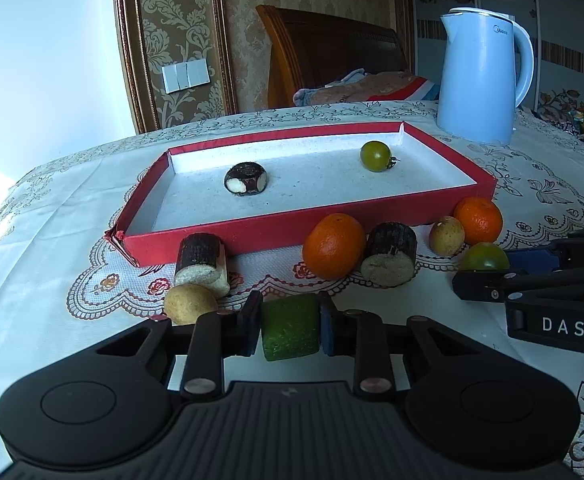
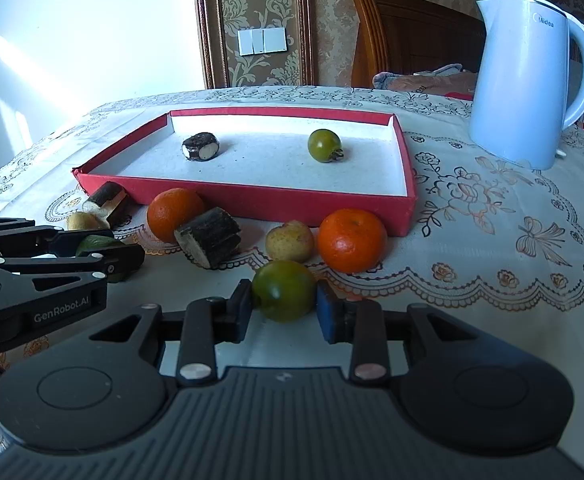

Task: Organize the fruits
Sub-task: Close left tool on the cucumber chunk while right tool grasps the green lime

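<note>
Picking stage under way, judged from the layout: fruits being gathered from the surface [image 1: 52,208] into the red tray [image 1: 220,242]. Left gripper [image 1: 290,330] gripping a green fruit chunk [image 1: 290,328], jaws clamped on its two sides, just in front of the tray's near wall. Right gripper [image 2: 280,314] straddling a green tomato [image 2: 284,290]; one pad touching the fruit, the other seeming a hair off, so jaws judged closing rather than firmly clamped, not certain. Next move probably calling for lifting each piece clear of the neighbours, carrying over the near wall and releasing inside, avoiding knocking the round pieces, which are likely to roll. Counting, inside the tray: one dark-skinned cut piece [image 1: 246,179], one green tomato [image 1: 375,156]. Counting, outside along the near wall: two oranges [image 1: 333,246] [image 1: 477,220], two dark-skinned cut pieces [image 1: 202,264] [image 1: 389,260], two small yellowish fruits [image 1: 190,304] [image 1: 446,236], plus the held chunk and the straddled tomato. Standing behind the tray: one blue kettle [image 1: 481,76].
</note>
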A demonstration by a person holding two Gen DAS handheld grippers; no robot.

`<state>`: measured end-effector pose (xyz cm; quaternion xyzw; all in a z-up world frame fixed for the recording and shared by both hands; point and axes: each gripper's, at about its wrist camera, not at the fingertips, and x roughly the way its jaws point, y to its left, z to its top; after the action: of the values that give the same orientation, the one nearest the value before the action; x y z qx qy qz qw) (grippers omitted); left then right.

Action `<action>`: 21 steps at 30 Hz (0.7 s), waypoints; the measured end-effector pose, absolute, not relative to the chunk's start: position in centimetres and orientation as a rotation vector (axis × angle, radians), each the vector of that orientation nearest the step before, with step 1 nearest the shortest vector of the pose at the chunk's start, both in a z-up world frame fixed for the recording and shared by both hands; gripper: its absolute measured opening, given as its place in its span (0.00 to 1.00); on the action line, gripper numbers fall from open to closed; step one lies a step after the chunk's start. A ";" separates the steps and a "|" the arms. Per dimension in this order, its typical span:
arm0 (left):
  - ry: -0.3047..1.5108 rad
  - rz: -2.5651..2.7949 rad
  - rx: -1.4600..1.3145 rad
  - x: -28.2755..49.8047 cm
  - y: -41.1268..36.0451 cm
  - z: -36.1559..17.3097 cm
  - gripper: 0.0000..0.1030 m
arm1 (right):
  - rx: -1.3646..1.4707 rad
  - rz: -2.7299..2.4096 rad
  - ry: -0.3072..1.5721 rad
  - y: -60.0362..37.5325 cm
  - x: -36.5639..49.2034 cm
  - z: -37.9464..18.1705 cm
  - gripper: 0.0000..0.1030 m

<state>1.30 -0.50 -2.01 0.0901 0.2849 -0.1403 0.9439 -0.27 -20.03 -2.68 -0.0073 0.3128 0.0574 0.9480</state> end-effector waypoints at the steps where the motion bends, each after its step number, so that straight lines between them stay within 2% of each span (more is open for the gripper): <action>1: 0.581 -0.283 0.185 1.3 -0.5 -2.0 0.27 | -0.013 0.116 0.636 -20.0 -0.3 -2.7 0.31; 21: 0.544 -0.275 0.137 0.7 -0.4 -0.2 0.27 | -0.007 0.107 0.589 -20.0 -1.2 -1.7 0.31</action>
<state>0.71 -0.44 -0.24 0.0672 0.2678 -0.1353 0.9515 -1.23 -19.99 -1.71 -0.0034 0.2902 0.0526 0.9555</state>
